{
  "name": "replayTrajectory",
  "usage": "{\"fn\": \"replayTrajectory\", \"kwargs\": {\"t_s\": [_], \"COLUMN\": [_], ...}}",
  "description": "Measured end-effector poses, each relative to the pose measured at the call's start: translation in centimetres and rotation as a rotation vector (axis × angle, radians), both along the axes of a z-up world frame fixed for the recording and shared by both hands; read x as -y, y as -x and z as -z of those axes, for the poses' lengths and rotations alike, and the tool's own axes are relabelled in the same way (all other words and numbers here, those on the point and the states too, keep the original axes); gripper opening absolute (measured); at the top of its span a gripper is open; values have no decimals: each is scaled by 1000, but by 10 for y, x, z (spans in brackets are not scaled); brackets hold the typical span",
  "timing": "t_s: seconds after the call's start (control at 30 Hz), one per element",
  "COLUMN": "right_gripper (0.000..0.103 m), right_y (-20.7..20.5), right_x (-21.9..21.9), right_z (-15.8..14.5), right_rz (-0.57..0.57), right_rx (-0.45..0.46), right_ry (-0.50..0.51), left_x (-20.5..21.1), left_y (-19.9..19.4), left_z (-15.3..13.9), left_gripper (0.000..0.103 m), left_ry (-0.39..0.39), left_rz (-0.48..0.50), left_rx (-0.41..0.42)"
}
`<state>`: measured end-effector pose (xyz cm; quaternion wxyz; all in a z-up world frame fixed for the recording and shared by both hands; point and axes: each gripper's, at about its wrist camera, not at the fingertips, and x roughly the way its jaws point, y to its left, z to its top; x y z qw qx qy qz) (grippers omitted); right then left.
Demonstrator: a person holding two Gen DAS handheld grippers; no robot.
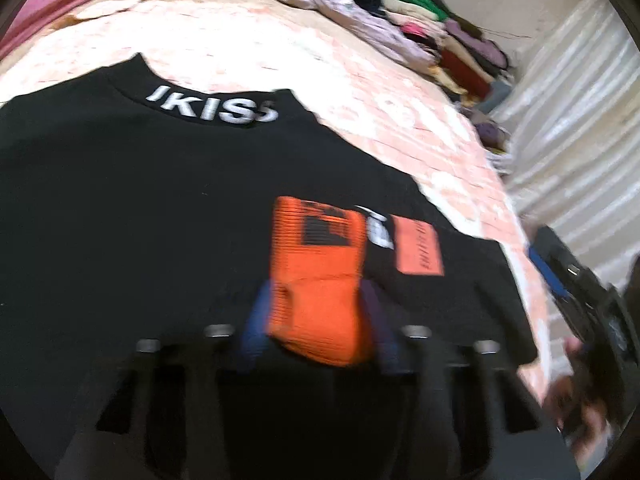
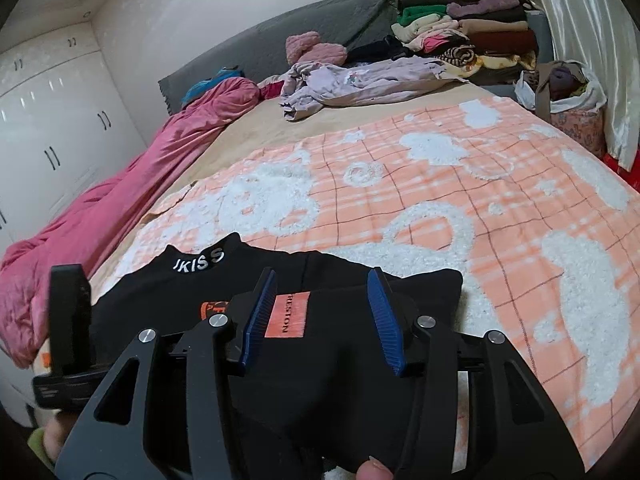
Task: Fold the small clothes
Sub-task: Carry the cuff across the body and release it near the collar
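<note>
While tilted downward, left gripper [image 1: 316,296] fingers [image 1: 256,320] clamp the orange cuff [image 1: 316,280].

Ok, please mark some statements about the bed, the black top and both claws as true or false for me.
1. The black top lies on a peach-and-white blanket. True.
2. The right claw is clamped on the collar. False: its pads stand apart over the black fabric, near the orange patch.
3. The left claw has orange ribbed fabric between its pads. True.
4. The stack of folded clothes stands on the floor. False: it sits at the bed's far corner.
5. The collar lettering is white. True.
</note>
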<state>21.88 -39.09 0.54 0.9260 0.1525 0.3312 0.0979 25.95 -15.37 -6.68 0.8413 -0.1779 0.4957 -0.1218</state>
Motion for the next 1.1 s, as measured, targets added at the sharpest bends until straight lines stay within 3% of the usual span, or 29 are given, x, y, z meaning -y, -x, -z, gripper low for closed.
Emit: {"fn": "replayTrajectory", "kwargs": {"t_s": [0.07, 0.2, 0.37, 0.6, 0.73, 0.93, 1.1], "right_gripper": [40, 40, 40, 40, 40, 40, 40], "right_y": [0, -1, -1, -1, 0, 2, 3], "right_x": [1, 5, 11, 8, 1, -21, -40], "right_z": [0, 1, 2, 3, 4, 4, 8], "right_rz": [8, 22, 40, 33, 17, -31, -93], "right_rx": [3, -1, -4, -7, -7, 3, -1], "right_ry": [4, 2, -7, -5, 16, 86, 109], "left_x": [-2, -9, -31, -83, -109, -140, -163], "left_y": [-1, 1, 11, 32, 39, 45, 61], "left_z": [-2, -13, -54, -106, -105, -75, -72], "left_gripper": [12, 10, 10, 9, 8, 7, 4], "left_ry": [3, 17, 14, -109, -158, -163, -163], "left_rz": [-14, -14, -54, -201, -253, -305, -335], "left_rx": [25, 68, 200, 377, 372, 293, 316]}}
